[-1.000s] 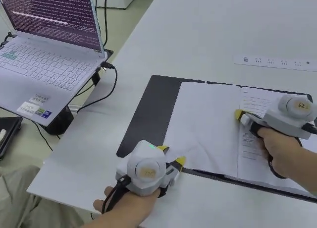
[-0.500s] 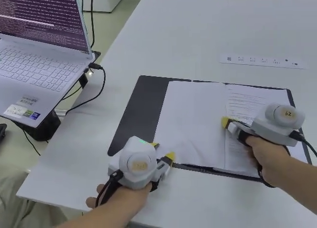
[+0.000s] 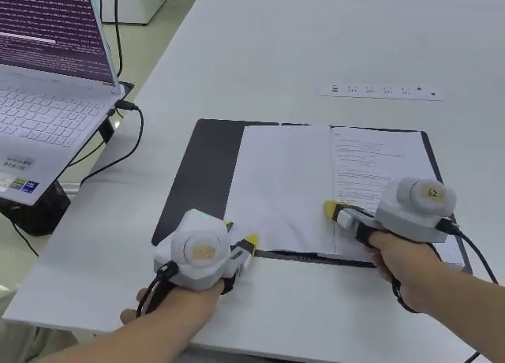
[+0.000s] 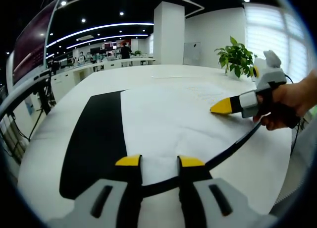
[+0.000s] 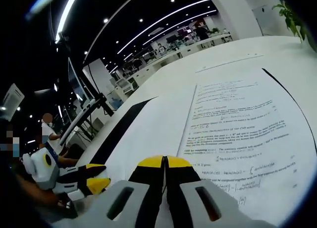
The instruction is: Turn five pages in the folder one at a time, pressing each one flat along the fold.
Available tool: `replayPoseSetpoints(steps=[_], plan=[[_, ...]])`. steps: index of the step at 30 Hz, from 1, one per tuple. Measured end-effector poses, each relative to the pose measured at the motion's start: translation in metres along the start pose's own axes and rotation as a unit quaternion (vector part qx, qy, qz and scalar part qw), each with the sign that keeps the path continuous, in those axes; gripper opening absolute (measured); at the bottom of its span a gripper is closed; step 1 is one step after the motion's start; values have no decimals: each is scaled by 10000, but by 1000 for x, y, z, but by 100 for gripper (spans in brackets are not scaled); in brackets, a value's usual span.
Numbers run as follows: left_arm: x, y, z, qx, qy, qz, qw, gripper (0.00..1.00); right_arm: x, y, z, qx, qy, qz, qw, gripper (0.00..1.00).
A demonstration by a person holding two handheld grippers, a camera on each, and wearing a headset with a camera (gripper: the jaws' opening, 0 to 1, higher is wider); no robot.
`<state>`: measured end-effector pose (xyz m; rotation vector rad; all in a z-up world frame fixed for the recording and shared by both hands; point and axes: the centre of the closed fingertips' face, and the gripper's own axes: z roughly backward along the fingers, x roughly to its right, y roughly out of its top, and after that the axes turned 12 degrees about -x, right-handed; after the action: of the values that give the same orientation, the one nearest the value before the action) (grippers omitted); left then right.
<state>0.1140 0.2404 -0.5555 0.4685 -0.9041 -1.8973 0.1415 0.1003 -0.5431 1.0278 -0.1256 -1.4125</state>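
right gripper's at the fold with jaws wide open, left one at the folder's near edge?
No: the right gripper has its jaws shut, per the right gripper view. It is at the fold, left gripper at the near edge of the folder.

Left gripper [image 3: 240, 233]: pale grey rounded housing, round orange label on top, black jaws tipped yellow. Right gripper [image 3: 331, 211]: same build, label reads 62, thin black cable [image 3: 473, 251] at rear.

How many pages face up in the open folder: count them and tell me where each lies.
2. A blank page lies left of the fold, partly covering the black folder; a printed page lies right of it. More sheets may be hidden underneath.
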Motion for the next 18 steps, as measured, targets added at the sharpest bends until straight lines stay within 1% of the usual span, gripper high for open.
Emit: replayPoseSetpoints(steps=[5,13,18], plan=[[0,0,0,5,-1,0,10000,27,-7,-16,8,-112,82,43,9999,0],[0,0,0,12,-1,6,10000,27,-12,-39,21,-215,159,99,9996,0],[0,0,0,17,-3,4,10000,27,-16,-50,28,-266,190,91,9994,0]])
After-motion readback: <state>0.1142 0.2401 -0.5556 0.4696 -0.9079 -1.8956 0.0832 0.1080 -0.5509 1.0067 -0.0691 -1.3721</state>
